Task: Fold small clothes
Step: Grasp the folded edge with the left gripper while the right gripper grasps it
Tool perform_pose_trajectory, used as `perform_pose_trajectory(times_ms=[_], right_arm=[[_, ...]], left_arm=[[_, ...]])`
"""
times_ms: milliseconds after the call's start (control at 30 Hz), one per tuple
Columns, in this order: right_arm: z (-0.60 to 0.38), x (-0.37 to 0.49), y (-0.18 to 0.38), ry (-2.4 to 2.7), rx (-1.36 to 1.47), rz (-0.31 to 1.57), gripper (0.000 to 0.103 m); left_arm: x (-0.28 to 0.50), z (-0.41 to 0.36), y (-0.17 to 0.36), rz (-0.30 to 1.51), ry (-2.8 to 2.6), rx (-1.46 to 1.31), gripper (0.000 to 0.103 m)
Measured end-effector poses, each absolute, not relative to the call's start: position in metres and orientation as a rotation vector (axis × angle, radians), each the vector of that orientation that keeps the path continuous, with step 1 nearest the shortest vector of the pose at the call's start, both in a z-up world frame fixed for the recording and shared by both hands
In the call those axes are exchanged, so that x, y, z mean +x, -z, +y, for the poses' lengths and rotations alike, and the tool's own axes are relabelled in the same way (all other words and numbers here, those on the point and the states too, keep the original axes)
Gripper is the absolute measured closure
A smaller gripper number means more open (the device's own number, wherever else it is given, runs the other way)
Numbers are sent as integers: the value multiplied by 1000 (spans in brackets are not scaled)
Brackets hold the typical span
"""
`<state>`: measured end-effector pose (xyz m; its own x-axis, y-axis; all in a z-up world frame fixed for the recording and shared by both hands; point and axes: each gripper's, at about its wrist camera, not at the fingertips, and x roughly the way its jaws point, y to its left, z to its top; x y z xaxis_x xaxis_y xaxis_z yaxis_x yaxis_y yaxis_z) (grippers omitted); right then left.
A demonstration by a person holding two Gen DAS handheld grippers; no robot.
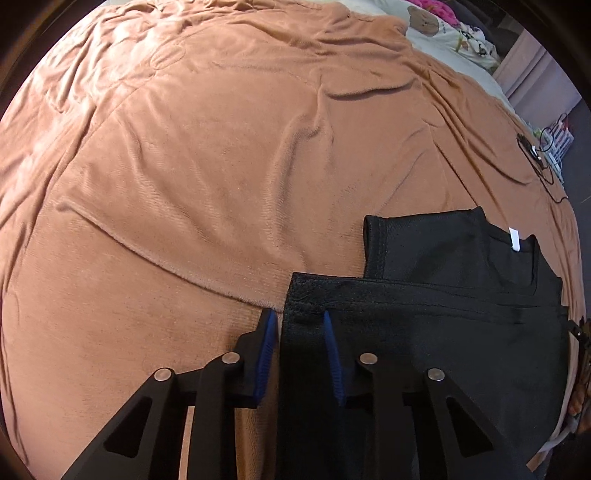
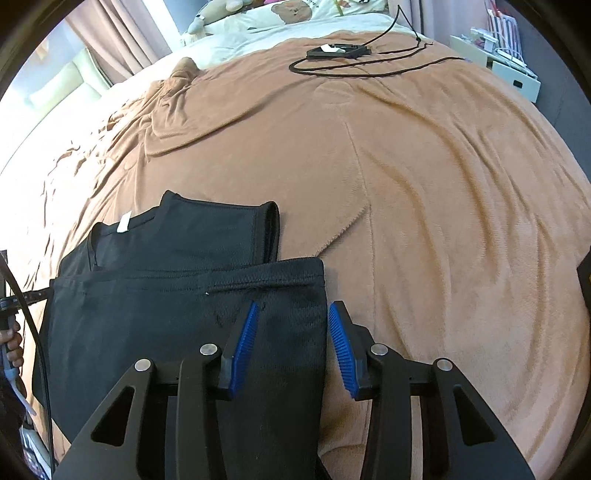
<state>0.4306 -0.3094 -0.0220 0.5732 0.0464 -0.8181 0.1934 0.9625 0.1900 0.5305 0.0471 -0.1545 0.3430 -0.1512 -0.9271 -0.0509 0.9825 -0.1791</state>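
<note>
A black garment [image 1: 443, 350] [image 2: 147, 325] lies folded on a brown plush blanket [image 1: 221, 147] [image 2: 443, 184]. Its collar, with a white tag [image 1: 514, 239] [image 2: 123, 223], shows beyond the near folded layer. My left gripper [image 1: 299, 314] points down at the garment's left edge, jaws narrow; the edge lies between the blue pads, with no clear pinch. My right gripper [image 2: 294, 303] straddles the right edge the same way. Its left pad rests on the cloth and its right pad stands just off the edge, over the blanket.
A small black device with a looping cable [image 2: 338, 51] [image 1: 533, 149] lies on the blanket's far side. Printed pillows [image 2: 295, 14] sit at the bed's head, and a white shelf unit [image 2: 509, 74] stands beside the bed. A person's hand [image 2: 11, 347] shows at the left edge.
</note>
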Motion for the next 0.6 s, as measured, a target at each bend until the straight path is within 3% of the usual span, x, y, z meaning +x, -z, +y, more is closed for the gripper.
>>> perform_pose_trajectory(times_ms=[133, 333, 600], right_arm=[[-311, 439, 28, 87, 246, 974, 81], [-308, 443, 28, 60, 217, 959, 101], [-300, 429, 10, 68, 172, 889, 103]], left_arm=[[530, 41, 153, 1201, 76, -148, 91], [529, 40, 141, 1169, 84, -135, 97], [519, 43, 113, 1105, 86, -129, 98]])
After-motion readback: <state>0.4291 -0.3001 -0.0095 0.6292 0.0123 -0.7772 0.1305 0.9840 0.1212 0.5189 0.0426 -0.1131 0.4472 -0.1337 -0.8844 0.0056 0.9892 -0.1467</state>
